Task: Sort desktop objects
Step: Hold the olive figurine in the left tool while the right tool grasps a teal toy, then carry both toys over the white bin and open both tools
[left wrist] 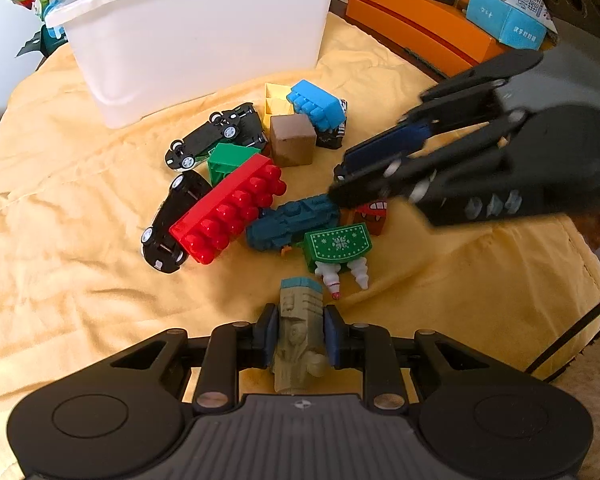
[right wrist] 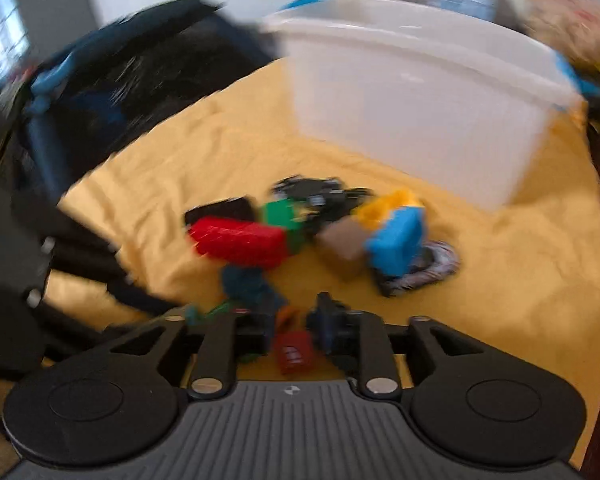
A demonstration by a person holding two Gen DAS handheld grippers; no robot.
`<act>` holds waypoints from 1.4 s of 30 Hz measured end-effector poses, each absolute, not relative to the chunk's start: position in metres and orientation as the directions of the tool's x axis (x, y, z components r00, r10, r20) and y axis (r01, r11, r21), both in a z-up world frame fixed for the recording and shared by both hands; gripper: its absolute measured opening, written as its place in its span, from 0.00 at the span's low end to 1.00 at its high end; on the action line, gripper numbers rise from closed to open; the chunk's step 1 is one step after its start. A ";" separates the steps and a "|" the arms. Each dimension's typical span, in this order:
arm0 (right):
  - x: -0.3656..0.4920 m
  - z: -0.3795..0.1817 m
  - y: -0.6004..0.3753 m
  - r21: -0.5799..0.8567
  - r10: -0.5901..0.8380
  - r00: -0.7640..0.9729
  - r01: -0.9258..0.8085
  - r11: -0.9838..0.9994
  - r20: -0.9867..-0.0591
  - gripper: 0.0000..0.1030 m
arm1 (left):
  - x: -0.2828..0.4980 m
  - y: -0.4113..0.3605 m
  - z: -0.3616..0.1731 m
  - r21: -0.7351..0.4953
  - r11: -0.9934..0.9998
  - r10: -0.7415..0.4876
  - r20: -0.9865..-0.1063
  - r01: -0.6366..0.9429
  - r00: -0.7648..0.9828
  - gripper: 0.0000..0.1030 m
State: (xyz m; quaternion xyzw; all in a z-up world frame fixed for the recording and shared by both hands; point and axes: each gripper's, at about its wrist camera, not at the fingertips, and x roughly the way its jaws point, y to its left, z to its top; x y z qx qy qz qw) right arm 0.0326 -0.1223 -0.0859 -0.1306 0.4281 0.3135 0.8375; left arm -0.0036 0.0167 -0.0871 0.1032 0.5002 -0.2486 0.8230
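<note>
My left gripper (left wrist: 298, 338) is shut on a beige toy figure with a blue top (left wrist: 298, 332), held above the yellow cloth (left wrist: 80, 208). A pile of toys lies ahead: a red brick (left wrist: 228, 210), two black cars (left wrist: 216, 136), a green block (left wrist: 228, 160), a brown cube (left wrist: 292, 140), a blue brick (left wrist: 318, 104), a dark teal toy (left wrist: 292, 222) and a green snowflake toy (left wrist: 338, 244). My right gripper (right wrist: 292, 328) reaches into the pile, its jaws around a small red toy with teeth (right wrist: 294, 352); that view is blurred. It also shows in the left wrist view (left wrist: 340, 184).
A white plastic bin (left wrist: 196, 32) stands behind the pile, also in the right wrist view (right wrist: 420, 92). An orange box (left wrist: 420, 24) and blue cartons (left wrist: 508, 16) sit at the back right. The cloth drops off at the right edge.
</note>
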 end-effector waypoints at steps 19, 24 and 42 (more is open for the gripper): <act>0.048 -0.095 -0.097 0.003 0.369 0.320 -0.752 0.660 -0.873 0.28 | -0.004 0.020 -0.065 -0.076 0.850 -0.317 -0.864 0.521 0.391 0.26; 0.045 -0.058 -0.117 -0.019 0.361 0.418 -0.675 0.738 -0.834 0.25 | 0.016 0.027 -0.012 -0.045 0.852 -0.335 -0.811 0.521 0.479 0.26; 0.135 0.045 -0.138 -0.076 0.301 0.737 -0.430 0.900 -0.605 0.25 | 0.164 -0.002 0.080 0.089 0.863 -0.323 -0.659 0.497 0.679 0.26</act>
